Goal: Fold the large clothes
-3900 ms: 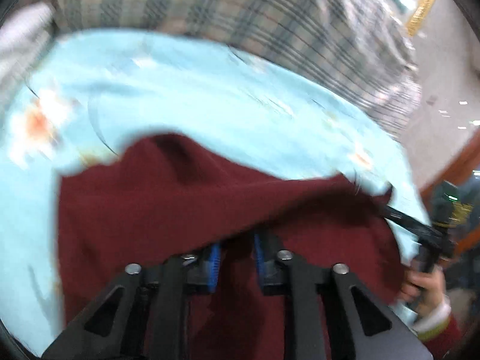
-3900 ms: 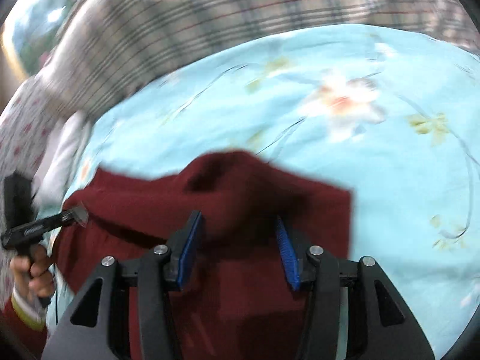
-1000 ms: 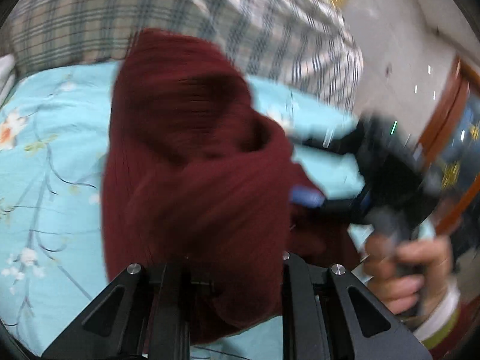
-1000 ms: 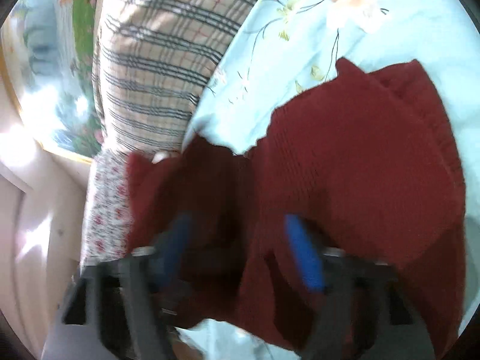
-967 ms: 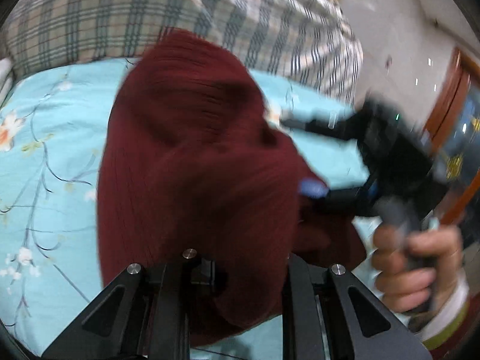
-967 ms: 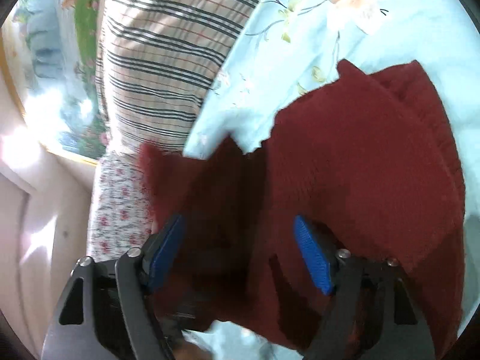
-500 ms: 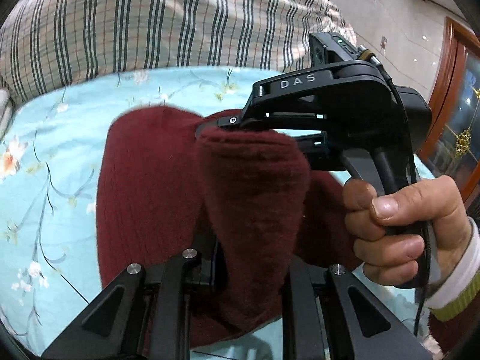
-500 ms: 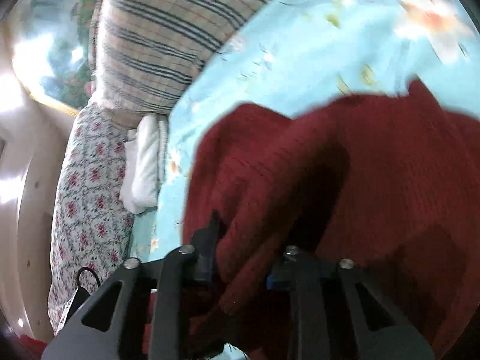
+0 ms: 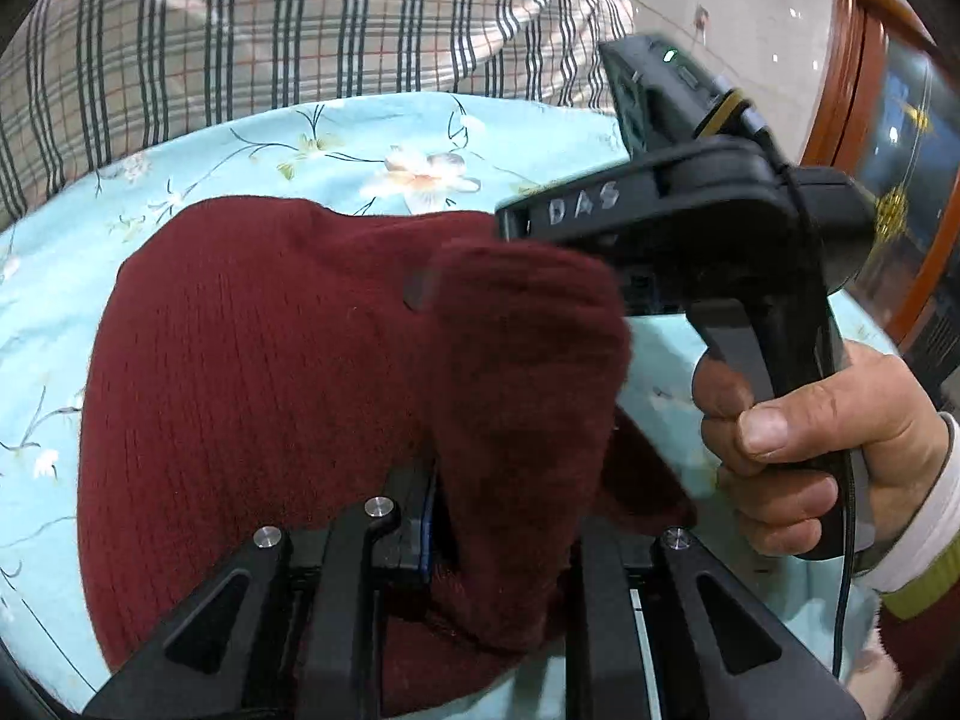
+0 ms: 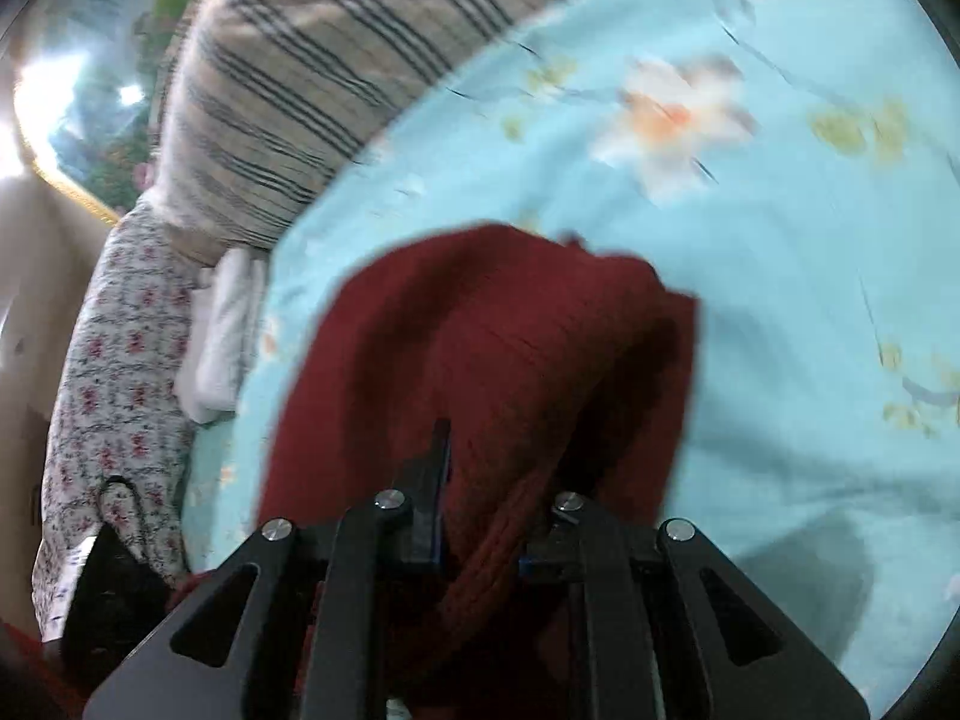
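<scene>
One maroon knit garment, two tools, on a bed.
Garment (image 9: 252,360) lies bunched on one light-blue floral sheet (image 9: 360,144); left tool (image 9: 498,546) and right tool (image 10: 480,540) each clamp a fold of it. One plaid pillow (image 9: 270,30) behind.

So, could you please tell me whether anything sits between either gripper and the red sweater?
Nothing visible does. The left gripper and the right gripper each already pinch a fold of the red sweater, which lies on the blue floral sheet.
</scene>
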